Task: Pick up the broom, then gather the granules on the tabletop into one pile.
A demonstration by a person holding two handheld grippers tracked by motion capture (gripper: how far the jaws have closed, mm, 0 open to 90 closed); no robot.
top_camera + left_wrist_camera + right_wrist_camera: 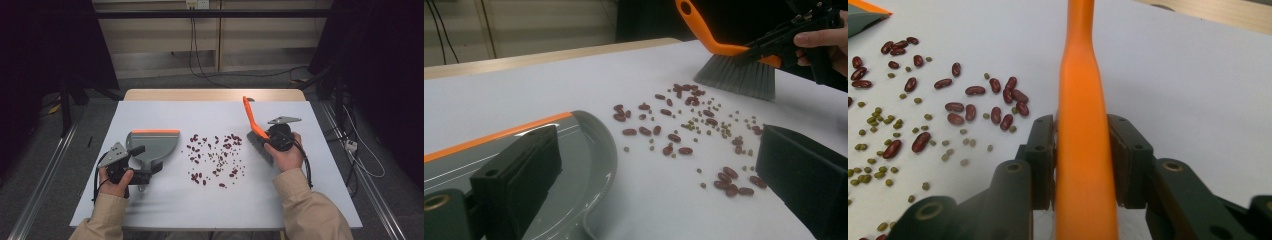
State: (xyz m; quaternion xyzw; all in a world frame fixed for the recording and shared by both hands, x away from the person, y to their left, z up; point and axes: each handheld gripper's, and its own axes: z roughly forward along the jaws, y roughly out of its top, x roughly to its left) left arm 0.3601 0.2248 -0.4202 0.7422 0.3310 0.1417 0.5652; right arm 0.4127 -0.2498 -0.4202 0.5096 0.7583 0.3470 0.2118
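Note:
Red beans and small green beans (pixel 215 155) lie scattered on the white table cover (pixel 170 205) between my two grippers. A grey dustpan (pixel 152 142) with an orange lip rests flat to their left. My left gripper (pixel 145 162) sits at the pan's near end, jaws wide apart. In the left gripper view the left gripper (pixel 659 165) is open, with the dustpan (pixel 574 165) under its left jaw and beans (pixel 689 130) beyond. My right gripper (pixel 1081 150) is shut on the orange handle of a brush (pixel 1080 75). The brush's (pixel 250 117) grey bristles (pixel 260 145) touch the cover right of the beans.
A strip of wooden tabletop (pixel 215 94) shows past the cover's far edge. Cables (pixel 200 60) run across the floor behind the table, and more cables (pixel 362 155) lie on the right. Metal rails (pixel 45 175) flank the table. Bare cover lies in front of the beans.

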